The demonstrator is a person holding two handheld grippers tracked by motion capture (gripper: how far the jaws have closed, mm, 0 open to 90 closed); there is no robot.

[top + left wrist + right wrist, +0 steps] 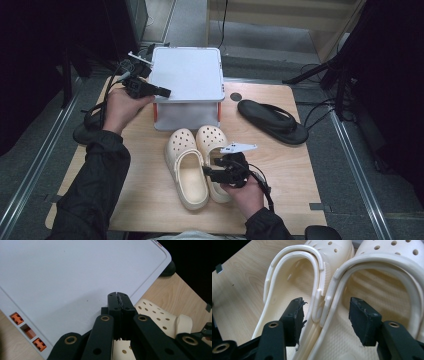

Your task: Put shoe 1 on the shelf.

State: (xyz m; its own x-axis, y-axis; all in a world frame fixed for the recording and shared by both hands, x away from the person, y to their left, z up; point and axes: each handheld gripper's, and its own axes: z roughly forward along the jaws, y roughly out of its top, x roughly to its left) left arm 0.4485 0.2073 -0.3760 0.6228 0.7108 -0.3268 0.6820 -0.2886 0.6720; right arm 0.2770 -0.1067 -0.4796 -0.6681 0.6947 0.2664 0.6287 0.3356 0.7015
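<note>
While my right claw [206, 172] hangs over the heel ends of the two cream clogs, its jaws stand apart, one on each side of the two inner walls where the shoes touch; the pads press on nothing. The left clog [186, 167] and the right clog [212, 150] lie side by side, soles down, at the near middle of the desk [280, 165], toes pointing away from me. They are pale, soft-looking foam shoes with round holes over the toe caps, ribbed footbeds, and heel straps swung forward over the openings. In the right gripper view the straps [319, 277] curve round both openings and the two shoes lean against each other along their inner edges.

Farther off, just beyond the toes, stands a white rack [187, 75] with a flat top shelf and orange fittings at its corners; the space under the shelf looks bare as far as I can see. My left claw [166, 92] is held at the rack's left front edge, jaws pressed together with nothing between them, and in the left gripper view they lie over the white top [75, 277].

To the right of the rack, well apart from the clogs, a black flip-flop [272, 121] lies flat on the desk.
</note>
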